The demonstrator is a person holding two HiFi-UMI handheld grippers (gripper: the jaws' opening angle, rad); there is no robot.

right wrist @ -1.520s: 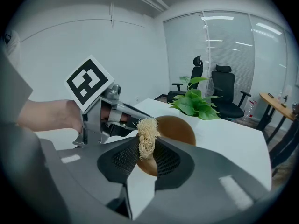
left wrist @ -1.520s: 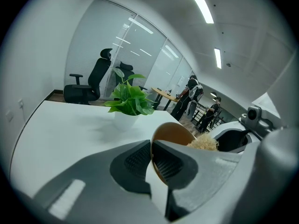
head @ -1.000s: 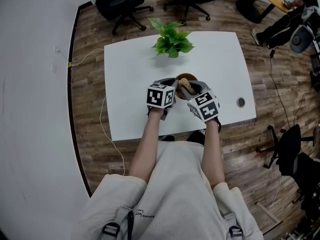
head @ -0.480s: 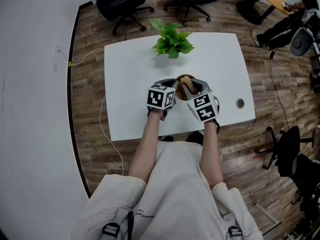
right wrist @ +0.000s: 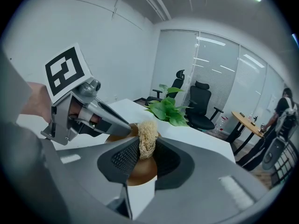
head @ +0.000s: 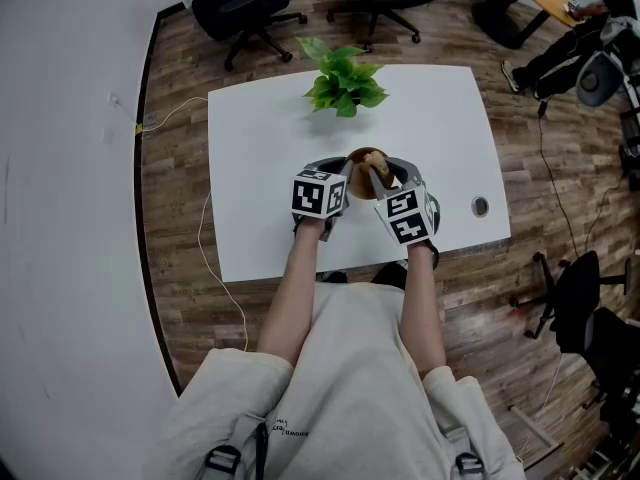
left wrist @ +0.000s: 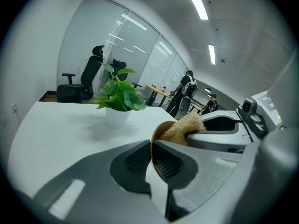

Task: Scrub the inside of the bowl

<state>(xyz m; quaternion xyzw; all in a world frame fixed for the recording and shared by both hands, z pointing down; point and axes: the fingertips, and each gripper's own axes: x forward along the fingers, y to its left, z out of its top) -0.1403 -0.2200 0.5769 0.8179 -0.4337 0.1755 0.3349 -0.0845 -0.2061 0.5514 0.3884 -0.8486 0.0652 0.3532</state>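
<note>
Brown round bowl point(right wrist: 135, 171) sits mid-frame in the head view on the white desk point(head: 260, 148), its rim pinched by the left hand-held gripper point(left wrist: 152, 147). The right hand-held gripper point(right wrist: 145, 148) grasps a tan fibrous loofah scrubber point(right wrist: 147, 133) inside it. Risk: hard scrubbing could lever the thin rim out of that pinch and tip the bowl.

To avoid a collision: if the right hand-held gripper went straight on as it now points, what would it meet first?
Probably the bowl: the right hand-held gripper holds a loofah scrubber over its brown inside. The potted plant stands farther on; depth is unclear.
</note>
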